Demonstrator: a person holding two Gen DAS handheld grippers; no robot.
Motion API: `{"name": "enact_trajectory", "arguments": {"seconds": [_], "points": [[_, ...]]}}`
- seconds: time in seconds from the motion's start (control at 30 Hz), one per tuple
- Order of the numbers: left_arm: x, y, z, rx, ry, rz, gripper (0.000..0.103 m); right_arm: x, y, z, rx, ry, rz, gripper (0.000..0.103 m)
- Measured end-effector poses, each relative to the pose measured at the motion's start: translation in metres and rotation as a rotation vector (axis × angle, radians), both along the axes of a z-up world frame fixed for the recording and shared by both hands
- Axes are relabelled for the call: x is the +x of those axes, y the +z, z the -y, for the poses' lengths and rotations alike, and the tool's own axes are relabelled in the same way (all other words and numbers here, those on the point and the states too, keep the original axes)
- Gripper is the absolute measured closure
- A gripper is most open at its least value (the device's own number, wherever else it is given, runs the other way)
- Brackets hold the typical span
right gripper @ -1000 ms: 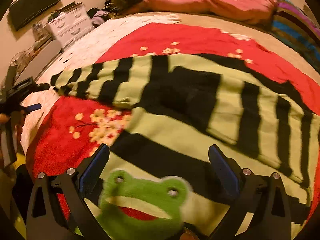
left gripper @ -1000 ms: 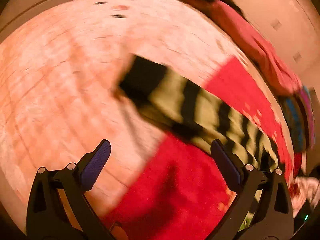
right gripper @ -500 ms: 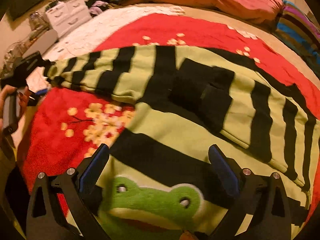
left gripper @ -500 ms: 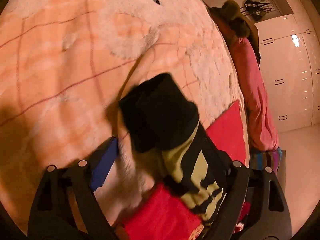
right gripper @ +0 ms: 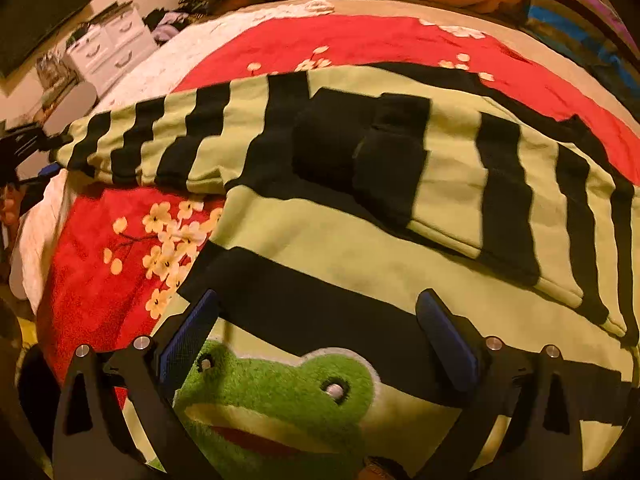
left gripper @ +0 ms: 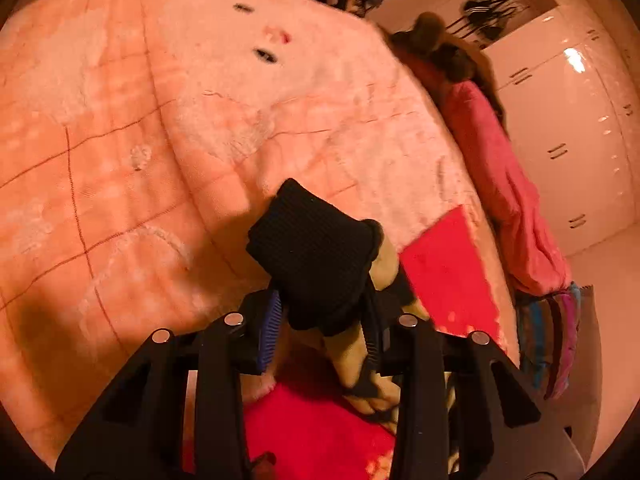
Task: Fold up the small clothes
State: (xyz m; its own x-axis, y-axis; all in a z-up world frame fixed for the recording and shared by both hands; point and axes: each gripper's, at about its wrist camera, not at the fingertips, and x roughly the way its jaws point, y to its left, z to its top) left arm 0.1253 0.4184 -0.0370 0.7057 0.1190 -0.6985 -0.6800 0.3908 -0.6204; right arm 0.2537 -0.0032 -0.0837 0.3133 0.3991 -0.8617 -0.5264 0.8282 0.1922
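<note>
Gripping the black cuff of a sleeve, the left gripper sits at the lower centre of its view, its fingers clenched on the knit with the cuff bunched and standing up between them. The hold at the very end of the sleeve makes sense: from there the whole arm of the garment can be carried across in one sweep, which is likely the step in hand.

Beyond the cuff, a pale blanket fills the upper left of that view, and a red cloth shows at the right.

The sweater, green with black stripes, lies spread over the red cloth on the bed, filling the middle of the right wrist view. Its left sleeve stretches toward the left edge of the frame, pulled out long, which fits the left gripper's hold at its tip. The other sleeve already lies folded across the body, its black cuff near the centre.

A frog patch on the chest sits at the bottom, between the fingers of the right gripper. These are spread wide and grasp nothing; they hover just over the body, probably placed to pin the cloth while the sleeve comes over. Whether they touch it cannot be told.

The fold seems partly done, with one sleeve in.
</note>
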Motion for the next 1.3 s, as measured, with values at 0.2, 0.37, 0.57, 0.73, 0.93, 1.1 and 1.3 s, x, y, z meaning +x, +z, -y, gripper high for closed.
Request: {"name": "enact_trajectory", "arguments": {"seconds": [0.2, 0.37, 0.57, 0.73, 0.93, 1.1, 1.3], "points": [[0.007, 0.037, 0.042, 0.080, -0.071, 0.049, 0.082, 0.009, 0.003, 0.029, 0.020, -0.074, -0.015, 0.004], [0.038, 0.060, 0.091, 0.068, -0.223, 0.103, 0.082, 0.008, 0.004, 0.059, -0.013, -0.107, -0.019, 0.004], [0.098, 0.070, 0.200, 0.067, -0.465, 0.121, 0.081, 0.001, 0.005, 0.113, -0.007, -0.194, -0.037, 0.004], [0.144, 0.058, 0.283, 0.081, -0.606, 0.094, 0.081, -0.002, 0.014, 0.161, 0.015, -0.291, -0.024, 0.004], [0.188, 0.017, 0.369, 0.083, -0.768, -0.007, 0.076, 0.004, 0.017, 0.205, 0.003, -0.398, 0.013, 0.004], [0.212, -0.026, 0.413, -0.054, -0.975, -0.088, 0.054, 0.011, 0.001, 0.227, -0.034, -0.452, -0.010, 0.004], [0.176, 0.024, 0.360, 0.056, -0.915, 0.089, 0.046, 0.014, 0.009, 0.230, 0.062, -0.445, 0.012, 0.004]]}}
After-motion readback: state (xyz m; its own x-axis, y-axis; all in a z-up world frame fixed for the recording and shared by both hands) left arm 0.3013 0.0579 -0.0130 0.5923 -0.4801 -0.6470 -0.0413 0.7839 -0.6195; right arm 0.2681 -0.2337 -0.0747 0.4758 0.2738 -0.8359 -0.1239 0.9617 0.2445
